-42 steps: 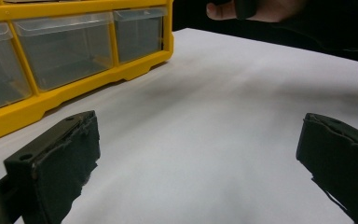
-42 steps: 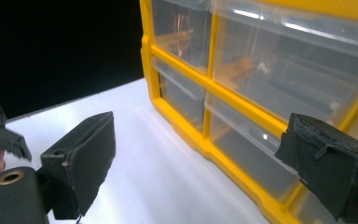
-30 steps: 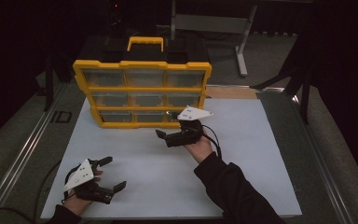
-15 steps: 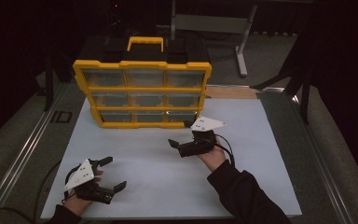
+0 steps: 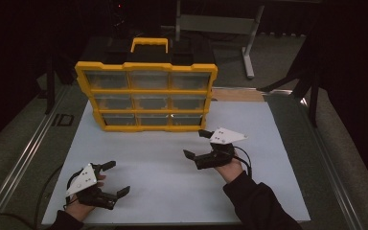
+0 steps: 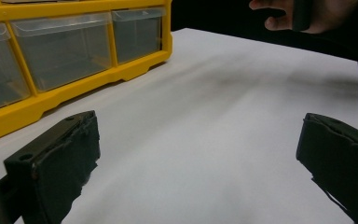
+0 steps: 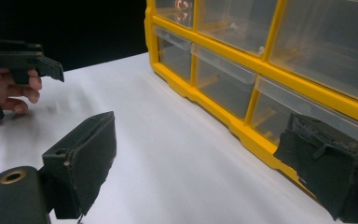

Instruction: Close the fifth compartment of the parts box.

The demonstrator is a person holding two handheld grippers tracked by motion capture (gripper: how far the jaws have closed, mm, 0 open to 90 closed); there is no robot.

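Observation:
A yellow drawer organizer (image 5: 146, 96) with clear drawers and a handle on top stands upright at the back of the white mat (image 5: 278, 158). My right gripper (image 5: 193, 143) is open with nothing between its jaws, a short way in front of the organizer's lower right corner. In the right gripper view the organizer (image 7: 270, 60) runs along the right, just past my gripper (image 7: 200, 163). My left gripper (image 5: 120, 177) rests open and empty at the mat's near left. In the left gripper view the jaws (image 6: 198, 172) stand wide apart over bare mat, with the organizer (image 6: 51, 70) at upper left.
A metal rail (image 5: 24, 158) runs along the table's left side. A grey stand (image 5: 249, 43) sits on the floor behind the table. The other hand (image 6: 303, 16) shows at the top right of the left gripper view.
My right gripper has drawn back from the organizer's bottom row, moving right and toward the person. The left gripper has stayed where it was.

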